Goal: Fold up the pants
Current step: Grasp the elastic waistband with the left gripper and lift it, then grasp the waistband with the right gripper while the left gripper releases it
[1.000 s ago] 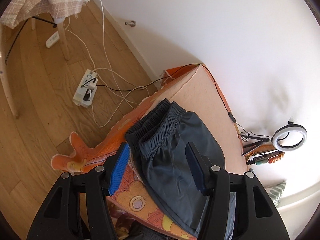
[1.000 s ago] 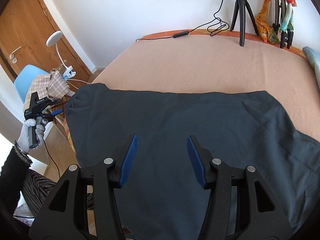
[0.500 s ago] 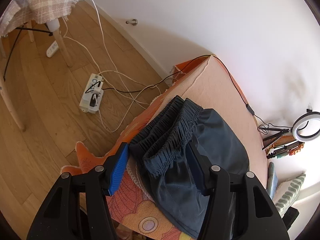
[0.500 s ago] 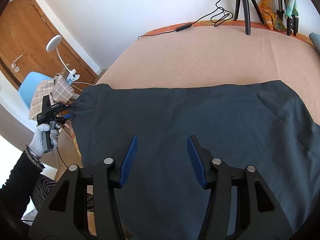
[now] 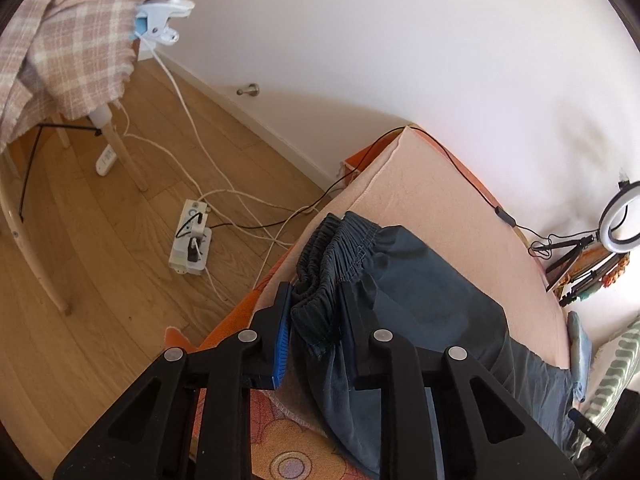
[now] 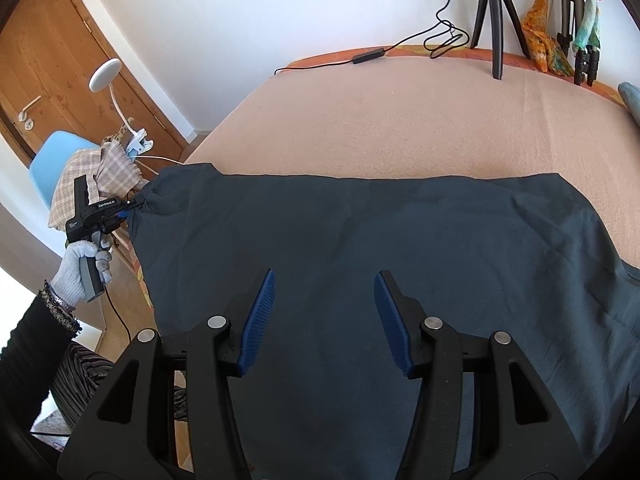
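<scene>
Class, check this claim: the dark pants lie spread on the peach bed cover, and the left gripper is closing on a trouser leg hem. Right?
Not quite. The left gripper is closing on the gathered elastic waistband, not a hem, as the left wrist view shows. The pants do lie on the peach bed cover.

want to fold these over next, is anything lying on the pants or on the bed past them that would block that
Nothing visible on the pants. The bare bed beyond is free up to the tripod and cable along its far edge. The left gripper is closing on the waistband.
</scene>
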Demonstrator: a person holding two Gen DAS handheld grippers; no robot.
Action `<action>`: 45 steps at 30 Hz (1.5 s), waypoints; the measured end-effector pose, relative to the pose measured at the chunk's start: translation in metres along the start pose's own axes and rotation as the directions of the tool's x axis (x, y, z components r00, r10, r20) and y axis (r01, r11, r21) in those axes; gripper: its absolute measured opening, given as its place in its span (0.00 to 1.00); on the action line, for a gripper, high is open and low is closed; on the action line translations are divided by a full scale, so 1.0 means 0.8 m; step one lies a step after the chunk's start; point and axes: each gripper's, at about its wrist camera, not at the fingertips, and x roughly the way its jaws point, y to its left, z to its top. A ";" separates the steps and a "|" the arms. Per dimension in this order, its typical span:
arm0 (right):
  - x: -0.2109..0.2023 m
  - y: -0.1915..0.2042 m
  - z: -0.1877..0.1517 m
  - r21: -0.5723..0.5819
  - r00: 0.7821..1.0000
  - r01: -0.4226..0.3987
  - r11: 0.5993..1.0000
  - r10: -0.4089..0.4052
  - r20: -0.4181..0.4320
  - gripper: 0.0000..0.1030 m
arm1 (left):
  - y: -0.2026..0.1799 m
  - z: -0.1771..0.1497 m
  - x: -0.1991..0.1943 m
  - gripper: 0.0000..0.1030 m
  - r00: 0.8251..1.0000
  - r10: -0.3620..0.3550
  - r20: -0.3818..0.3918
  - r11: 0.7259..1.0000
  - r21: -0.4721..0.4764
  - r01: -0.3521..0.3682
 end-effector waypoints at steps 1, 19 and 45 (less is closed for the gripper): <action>-0.001 0.008 0.003 -0.010 1.000 -0.003 1.000 0.003 0.005 0.53 | -0.010 -0.001 -0.004 0.19 1.000 0.012 0.017 0.999 0.047 -0.013; 0.199 0.210 0.160 0.005 0.862 -0.450 0.893 0.435 -0.261 0.53 | -0.156 -0.082 -0.020 0.19 0.995 -0.067 0.077 0.800 0.600 0.007; 0.298 0.202 0.107 0.153 0.859 -0.328 0.932 0.362 -0.362 0.26 | -0.193 -0.151 -0.027 0.48 0.988 0.000 0.155 0.563 0.817 -0.128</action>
